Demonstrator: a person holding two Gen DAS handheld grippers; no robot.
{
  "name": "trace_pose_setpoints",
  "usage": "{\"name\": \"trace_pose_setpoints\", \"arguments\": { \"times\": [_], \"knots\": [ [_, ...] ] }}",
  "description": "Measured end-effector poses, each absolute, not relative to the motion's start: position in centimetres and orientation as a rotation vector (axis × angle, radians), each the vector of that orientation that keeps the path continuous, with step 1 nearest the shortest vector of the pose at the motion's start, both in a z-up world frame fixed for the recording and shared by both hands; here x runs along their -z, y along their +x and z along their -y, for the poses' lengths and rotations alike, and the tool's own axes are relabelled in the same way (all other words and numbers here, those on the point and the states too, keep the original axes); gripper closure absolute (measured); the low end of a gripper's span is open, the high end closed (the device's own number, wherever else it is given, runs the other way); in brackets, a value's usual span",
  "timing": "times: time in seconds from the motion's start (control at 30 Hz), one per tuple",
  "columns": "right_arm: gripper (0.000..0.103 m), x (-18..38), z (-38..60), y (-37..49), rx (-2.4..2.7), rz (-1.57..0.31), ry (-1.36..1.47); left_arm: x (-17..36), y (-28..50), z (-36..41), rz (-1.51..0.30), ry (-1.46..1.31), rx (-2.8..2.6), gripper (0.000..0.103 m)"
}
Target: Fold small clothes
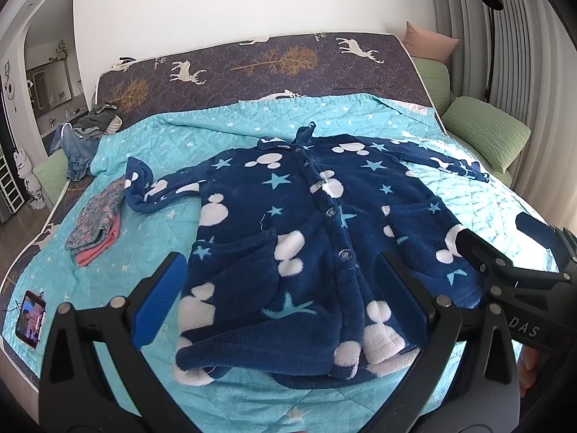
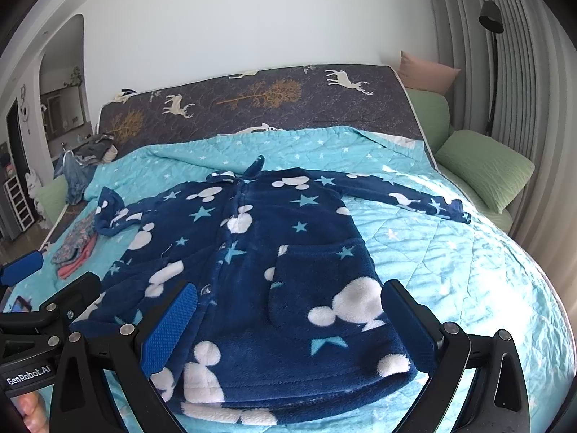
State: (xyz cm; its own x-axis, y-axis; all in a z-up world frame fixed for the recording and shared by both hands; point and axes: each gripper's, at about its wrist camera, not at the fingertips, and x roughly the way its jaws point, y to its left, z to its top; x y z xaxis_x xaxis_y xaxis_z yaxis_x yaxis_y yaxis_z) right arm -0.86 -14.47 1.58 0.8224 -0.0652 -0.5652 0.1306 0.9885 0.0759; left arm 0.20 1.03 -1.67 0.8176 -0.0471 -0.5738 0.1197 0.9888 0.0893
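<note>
A small navy fleece robe (image 1: pixel 306 234) with white mouse heads and blue stars lies spread flat, buttoned front up, on the turquoise quilt (image 1: pixel 202 133). It fills the right wrist view (image 2: pixel 259 281) too. Its sleeves stretch out left (image 1: pixel 151 187) and right (image 1: pixel 447 162). My left gripper (image 1: pixel 285 288) is open above the robe's hem, holding nothing. My right gripper (image 2: pixel 288 321) is open above the hem's right side, empty. The right gripper also shows at the right of the left wrist view (image 1: pixel 505 249).
A folded floral and pink garment (image 1: pixel 97 227) lies left of the robe. A phone (image 1: pixel 30 314) lies near the quilt's left front corner. A clothes pile (image 1: pixel 90 126) sits at the far left. Green pillows (image 1: pixel 487 137) lie on the right; a floor lamp (image 1: pixel 492 36) stands behind.
</note>
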Motion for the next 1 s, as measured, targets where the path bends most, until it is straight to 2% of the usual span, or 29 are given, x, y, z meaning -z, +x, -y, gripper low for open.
{"name": "trace_pose_setpoints", "arguments": {
  "times": [1.0],
  "knots": [
    [0.0, -1.24, 14.48, -0.64, 0.105, -0.605, 0.113, 2.5, 0.74, -1.7, -0.629, 0.114, 0.072, 0.0]
  ]
}}
